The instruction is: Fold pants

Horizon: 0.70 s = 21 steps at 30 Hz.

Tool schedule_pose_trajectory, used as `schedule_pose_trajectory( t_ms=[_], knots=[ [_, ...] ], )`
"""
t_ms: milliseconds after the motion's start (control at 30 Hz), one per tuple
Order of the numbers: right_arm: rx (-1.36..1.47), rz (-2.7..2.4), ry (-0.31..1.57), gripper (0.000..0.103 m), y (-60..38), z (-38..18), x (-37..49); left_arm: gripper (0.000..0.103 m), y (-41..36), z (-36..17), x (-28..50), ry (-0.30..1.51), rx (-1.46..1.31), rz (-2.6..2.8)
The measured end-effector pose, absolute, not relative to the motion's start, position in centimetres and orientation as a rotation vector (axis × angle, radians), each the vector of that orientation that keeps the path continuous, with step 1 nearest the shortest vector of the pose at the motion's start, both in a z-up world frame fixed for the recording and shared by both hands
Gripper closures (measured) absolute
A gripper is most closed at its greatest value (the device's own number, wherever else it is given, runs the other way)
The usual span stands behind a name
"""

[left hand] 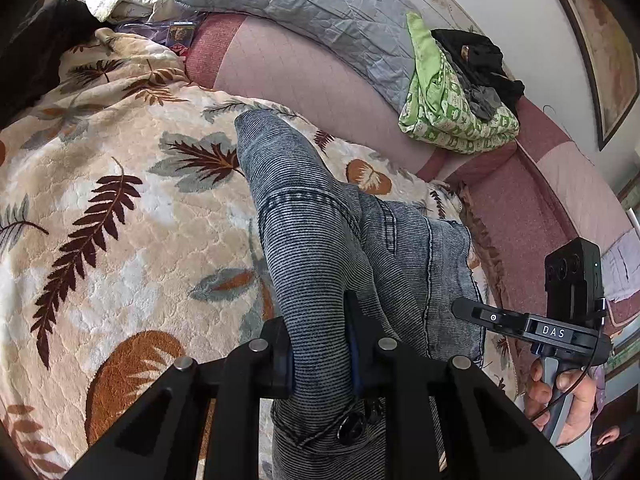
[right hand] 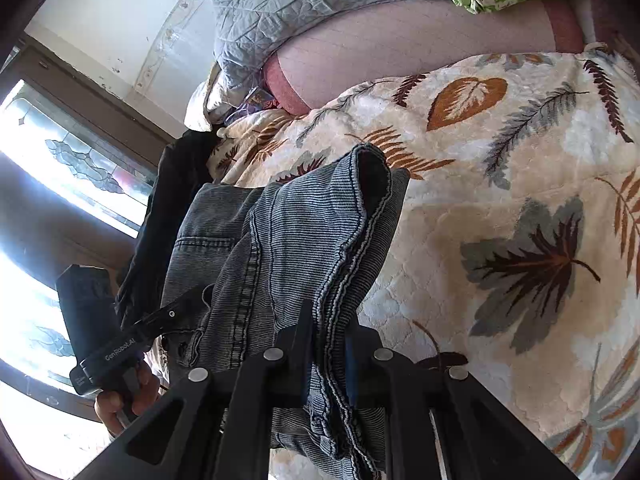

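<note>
Left wrist view: the left gripper (left hand: 322, 350) is squeezing a thick bunch of the pants (left hand: 316, 240). The grey-blue striped cloth is running right between its 2 black fingers (left hand: 276, 354) and is lying out ahead over the leaf blanket (left hand: 120, 200). A metal button (left hand: 349, 429) is showing low on the cloth, near the camera. The far end of the pants is resting on the blanket, and lots of bare blanket is lying open to the left. The right gripper (left hand: 464, 309) is sitting just beside the right edge of the pants, with a hand (left hand: 560, 396) holding its handle. Past the blanket, a pink bed cover (left hand: 320, 80) is running along under a grey pillow (left hand: 320, 8). A green cloth pile (left hand: 448, 108) is sitting on the bed edge with dark clothes (left hand: 480, 60) on top of it.

Right wrist view: the right gripper (right hand: 328, 356) is pinching the hem edges of the pants (right hand: 288, 240) between its fingers (right hand: 298, 354). The cloth is hanging in folds in front of it. The left gripper (right hand: 176, 314) is at the left, touching the pants near a pocket. Open leaf blanket (right hand: 500, 200) is spreading out to the right. A bright window (right hand: 60, 160) is glowing at the left.
</note>
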State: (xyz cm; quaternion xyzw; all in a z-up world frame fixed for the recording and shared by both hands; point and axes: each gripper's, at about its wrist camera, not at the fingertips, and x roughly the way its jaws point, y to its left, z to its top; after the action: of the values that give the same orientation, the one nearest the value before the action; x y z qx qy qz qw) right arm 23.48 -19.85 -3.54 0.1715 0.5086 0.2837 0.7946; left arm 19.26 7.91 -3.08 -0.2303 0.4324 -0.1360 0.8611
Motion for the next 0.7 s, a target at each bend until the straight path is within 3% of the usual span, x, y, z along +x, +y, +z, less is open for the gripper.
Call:
schedule_pose_trajectory(
  t_ms=[300,600,700],
  knots=[
    [0.388,0.571,1.145,0.090,-20.1,-6.6,24.5,0.082,7.4,-6.2,20.6,0.974,-0.488,-0.280],
    [0.387,0.572,1.138,0.090,-20.3,-6.5,24.9,0.082,7.3,-6.1,21.2,0.965,-0.487,-0.296],
    [0.396,0.551,1.139,0.089,-20.5,-7.2,25.0,0.077,7.2,-7.1,21.6,0.981,-0.476,-0.282]
  ],
)
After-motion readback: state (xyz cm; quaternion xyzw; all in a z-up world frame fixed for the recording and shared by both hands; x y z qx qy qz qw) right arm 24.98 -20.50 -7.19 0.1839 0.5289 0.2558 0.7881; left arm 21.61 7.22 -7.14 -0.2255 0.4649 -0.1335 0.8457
